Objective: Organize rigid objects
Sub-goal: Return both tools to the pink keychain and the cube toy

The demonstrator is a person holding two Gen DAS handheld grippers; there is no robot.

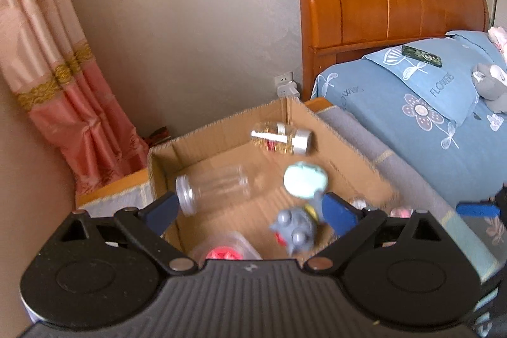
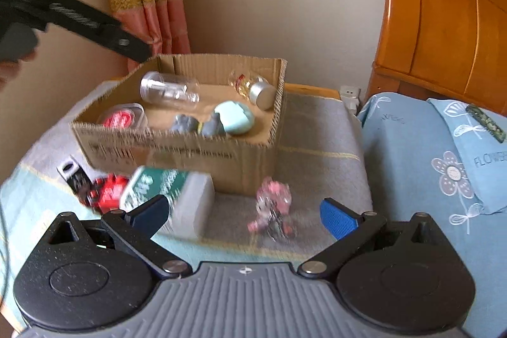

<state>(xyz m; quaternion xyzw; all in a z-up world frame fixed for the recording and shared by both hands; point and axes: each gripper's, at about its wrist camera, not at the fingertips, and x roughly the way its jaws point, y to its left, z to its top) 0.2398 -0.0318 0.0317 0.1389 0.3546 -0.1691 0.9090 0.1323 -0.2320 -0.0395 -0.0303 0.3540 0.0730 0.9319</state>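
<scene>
Bedding [image 2: 412, 154] in blue filled the right of both views, and beside it a grey cloth [image 2: 317, 135] covered the low surface where the sorting went on. On that cloth stood the box [image 2: 177, 154], open-topped and already well stocked: a clear jar [image 2: 169, 91] lay on its side at the back, a capped bottle [image 2: 253, 87] of yellow liquid lay in the far corner, a red-lidded tub [image 2: 122, 117] sat at the near left, and a mint egg [image 2: 234, 116] rested against a grey toy [image 2: 196, 125]. By that count, the work looked a little over half done. Four pieces remained outside, all on the cloth just in front of the box: a green-and-white tin [image 2: 171, 195], a red toy [image 2: 106, 194] beside it, a black opener [image 2: 71, 175] further left, and a pink figure [image 2: 272, 208], too blurred to read in detail. The right gripper [image 2: 247, 211] hung low before these with its jaws wide apart and nothing between them, the pink figure lying nearest its centre. The left gripper [image 1: 250, 208] hovered above the box, jaws likewise spread and empty, with the grey toy below them.
</scene>
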